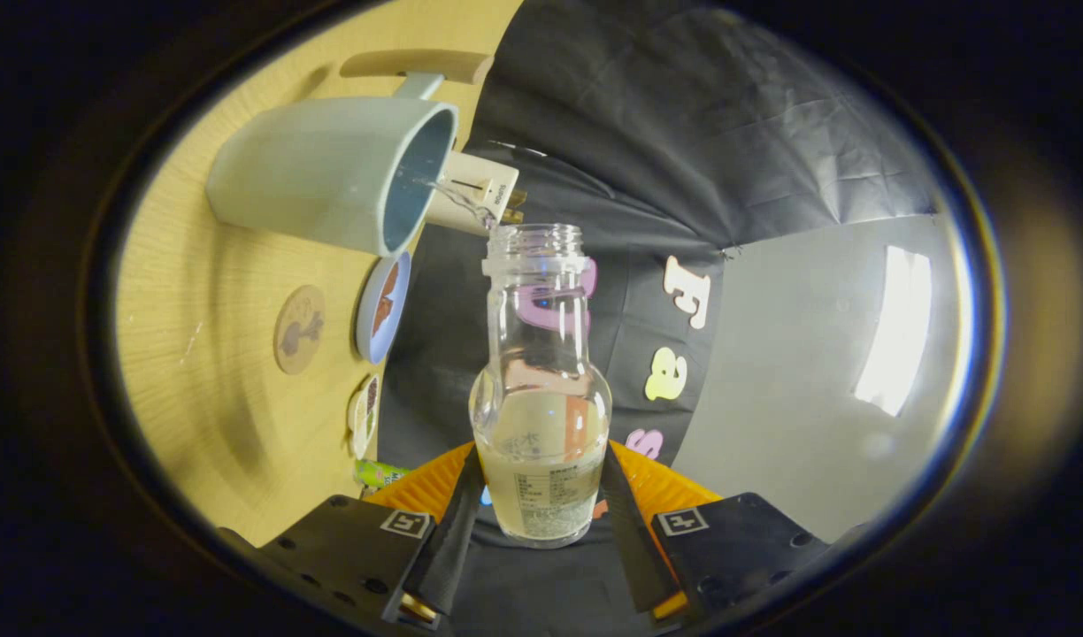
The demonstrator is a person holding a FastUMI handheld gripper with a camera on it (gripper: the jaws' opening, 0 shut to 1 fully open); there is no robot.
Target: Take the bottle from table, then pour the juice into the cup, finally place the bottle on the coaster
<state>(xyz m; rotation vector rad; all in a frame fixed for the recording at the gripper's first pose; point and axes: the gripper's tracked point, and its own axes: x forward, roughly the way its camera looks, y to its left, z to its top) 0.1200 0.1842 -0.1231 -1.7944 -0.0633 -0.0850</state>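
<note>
Tongs [541, 504]: clamped on bottle [541, 389], both fingers pressing its lower body. Bottle: clear glass, uncapped, part full of pale juice, tilted; thin stream running from mouth into cup [338, 172]. Cup: grey, beyond tongs, on desk [196, 389]. Coaster [299, 329]: round, on desk near cup, bare.

cup [329, 168] close ahead of bottle [541, 389] mouth, coaster [299, 329] unobstructed beside

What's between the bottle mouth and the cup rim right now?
Gripper view: a thin stream of juice bridges the bottle mouth and the cup opening, passing in front of a small wooden block. Claw is shut on the bottle.
</note>
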